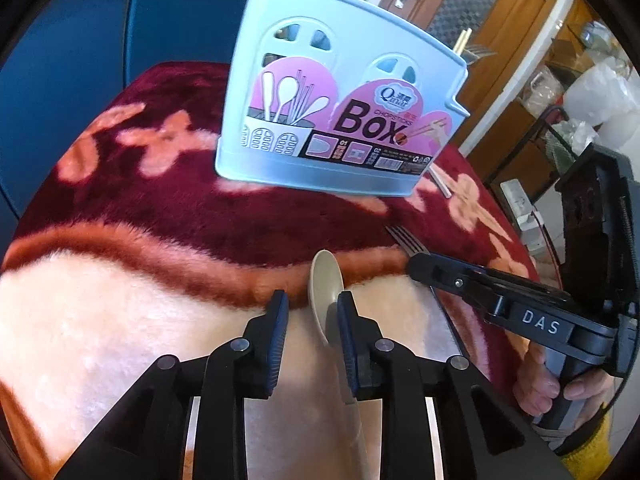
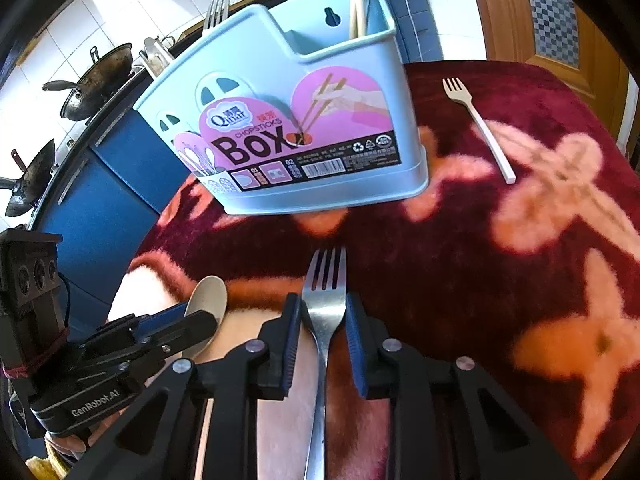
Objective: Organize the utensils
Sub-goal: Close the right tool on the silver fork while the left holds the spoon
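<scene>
A light blue utensil box (image 1: 336,92) with a pink "Box" label stands on a red flowered blanket; it also shows in the right wrist view (image 2: 296,120), with chopsticks (image 2: 358,0) and a fork (image 2: 216,12) standing in it. My left gripper (image 1: 312,312) is open around a beige spoon (image 1: 326,284) lying on the blanket, the spoon close to the right finger. My right gripper (image 2: 322,316) is open around a metal fork (image 2: 324,300) lying between its fingers. A beige plastic fork (image 2: 478,124) lies to the right of the box.
The blanket (image 2: 520,280) covers a small table. Blue cabinets (image 2: 108,208) with woks (image 2: 100,80) stand behind on the left, a wooden door (image 2: 540,20) on the right. The right gripper's body (image 1: 520,312) crosses the left wrist view at right.
</scene>
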